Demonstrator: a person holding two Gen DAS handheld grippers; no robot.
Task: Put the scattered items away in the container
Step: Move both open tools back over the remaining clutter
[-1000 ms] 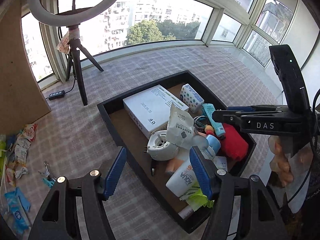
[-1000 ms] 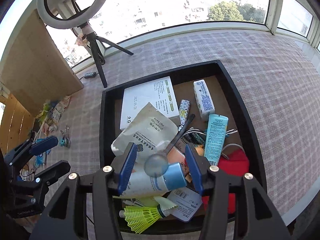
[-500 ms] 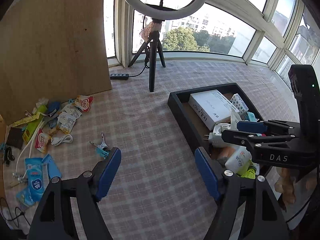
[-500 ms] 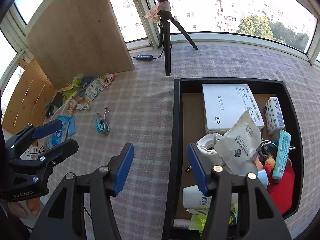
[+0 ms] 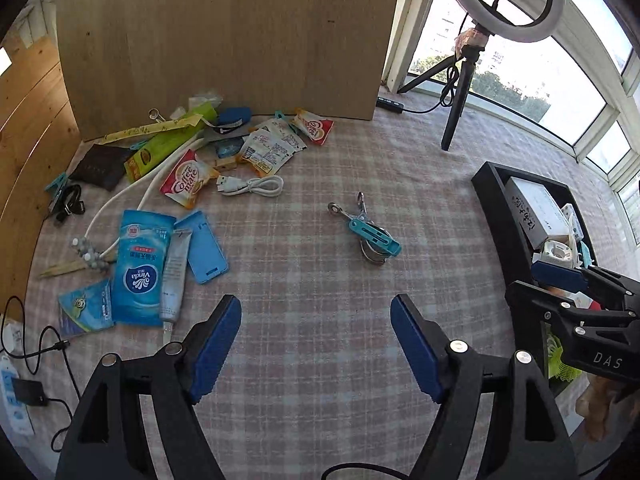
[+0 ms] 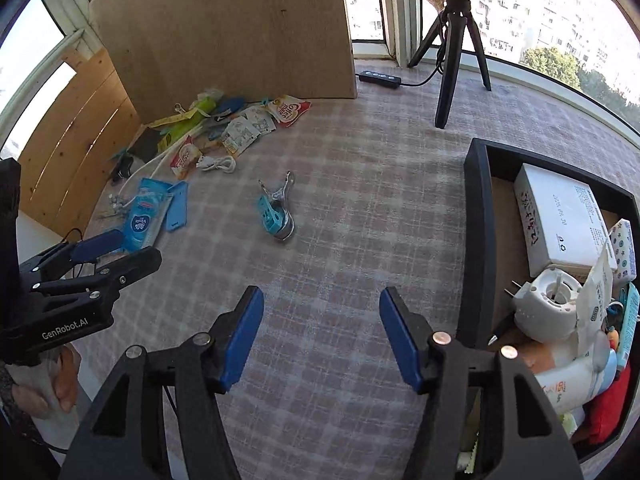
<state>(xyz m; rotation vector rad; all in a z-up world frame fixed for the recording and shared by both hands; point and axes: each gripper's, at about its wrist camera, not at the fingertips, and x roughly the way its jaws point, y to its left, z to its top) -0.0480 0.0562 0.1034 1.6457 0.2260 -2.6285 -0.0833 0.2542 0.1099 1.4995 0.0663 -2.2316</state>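
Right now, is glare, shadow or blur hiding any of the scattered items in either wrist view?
Left wrist view: sharp, evenly lit; the Vinda tissue pack and metal clip read clearly, though fisheye bends the edges. Right wrist view: windows blown out, pile by the wooden board shaded but legible.

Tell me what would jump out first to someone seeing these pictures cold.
Probably the heap of packets and cables scattered on the checked cloth in front of the wooden board. Next, the black tray on the right, already crowded with a white box and other bits. Alone between them lies a teal and metal clip.
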